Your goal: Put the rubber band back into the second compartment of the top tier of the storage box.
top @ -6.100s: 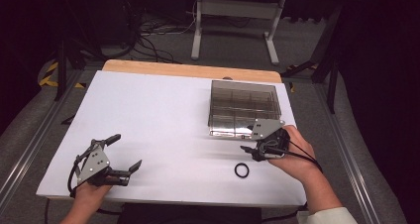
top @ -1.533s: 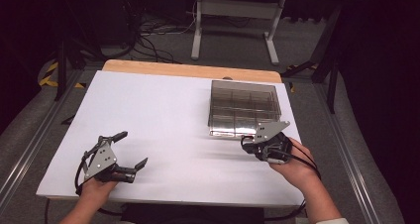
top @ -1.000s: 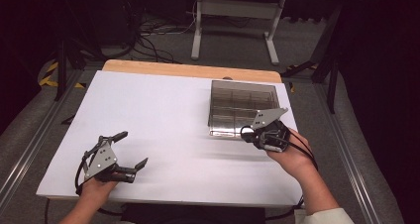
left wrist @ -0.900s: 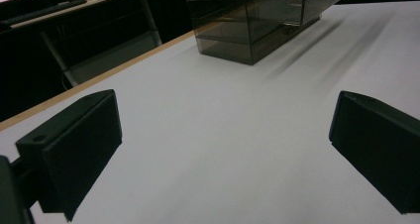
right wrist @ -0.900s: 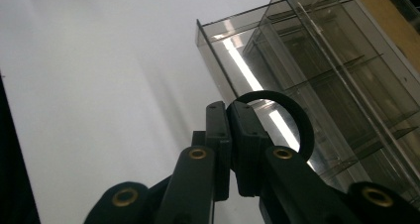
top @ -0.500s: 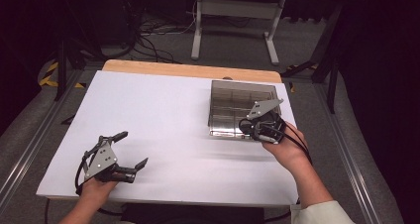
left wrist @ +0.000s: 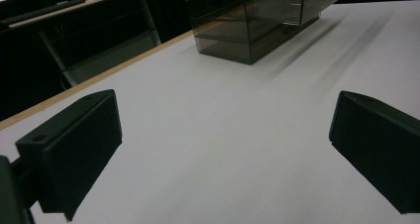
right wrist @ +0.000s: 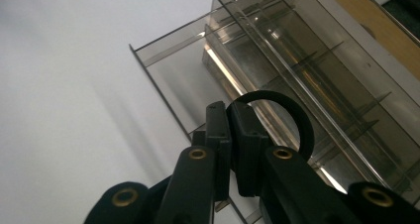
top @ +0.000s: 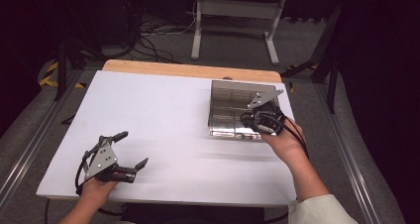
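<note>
High view: we hold the right tool over the clear box at the table's far right corner; the left tool rests spread near the front left edge.

Left gripper view: nothing lies between its jaws.

Right gripper view: our jaws pinch the black ring by its rim; such a thin grip could let it slip and miss its compartment.

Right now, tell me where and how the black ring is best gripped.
Grip the black ring across its thin band at one spot of the rim, one pad inside the hole and one outside, as the right tongs do now, shut on its near edge. The open middle and narrow band suit that pinch. This probably leaves the rest free to drop into the clear compartment box.
</note>
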